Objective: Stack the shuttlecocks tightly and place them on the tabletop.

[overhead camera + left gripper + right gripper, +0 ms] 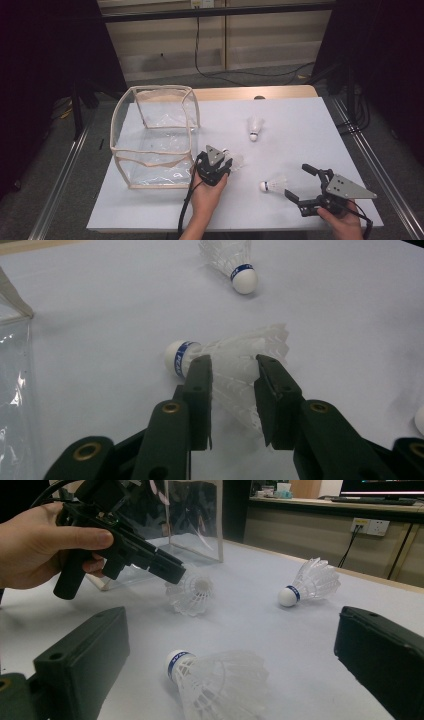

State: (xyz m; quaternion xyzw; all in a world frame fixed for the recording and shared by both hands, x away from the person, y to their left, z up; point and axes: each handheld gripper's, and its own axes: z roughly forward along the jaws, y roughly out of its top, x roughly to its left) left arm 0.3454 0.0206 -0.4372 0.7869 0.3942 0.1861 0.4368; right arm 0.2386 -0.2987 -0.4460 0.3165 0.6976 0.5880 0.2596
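Shuttlecock (235,370) feathers pinched in left gripper (232,380); right gripper (230,680) spread wide.

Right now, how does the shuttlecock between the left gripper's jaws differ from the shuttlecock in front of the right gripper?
The left shuttlecock has the left gripper closed around its feather skirt; the right shuttlecock lies free between the wide-open jaws of the right gripper, untouched. The left shuttlecock lies near the clear bag; the right one lies farther from it. Both are white with a blue band at the cork and lie on their sides.
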